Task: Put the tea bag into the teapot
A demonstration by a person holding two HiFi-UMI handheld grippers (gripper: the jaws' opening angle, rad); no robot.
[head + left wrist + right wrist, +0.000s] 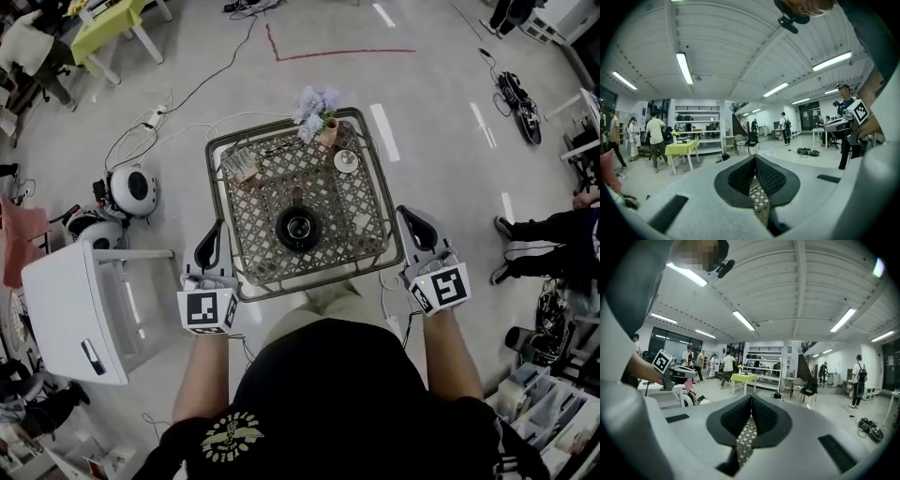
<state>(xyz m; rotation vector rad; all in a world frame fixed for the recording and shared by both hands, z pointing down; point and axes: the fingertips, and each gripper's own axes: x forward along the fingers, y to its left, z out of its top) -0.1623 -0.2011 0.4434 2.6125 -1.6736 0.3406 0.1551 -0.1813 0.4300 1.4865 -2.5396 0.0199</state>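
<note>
Woven lattice covers the top of the square bench (364,214), framed by a dark metal rim, standing on a pale grey floor (441,84). A dark round teapot (299,228) sits in the middle of the bench, seen from straight above. A small pale packet that looks like the tea bag (242,167) lies near the far left corner, well apart from the teapot. At the far edge, a pink vase (328,134) holds pale lilac flowers (314,103), and a small round white dish (346,161) rests just beside it.

The person holds 2 tongs at the near side. The left tongs (218,228) hang beside the near left corner of the bench, and the right tongs (404,212) beside the near right corner. Each points away from the person. In the left gripper view the 2 dark ribbed pads (768,176) meet at their tips with nothing between them, so those tongs are closed and empty. The right gripper view shows the same: pads (764,416) pressed together, nothing gripped, only a strip of lattice visible below them. Neither pair touches the teapot or the tea bag.
</note>
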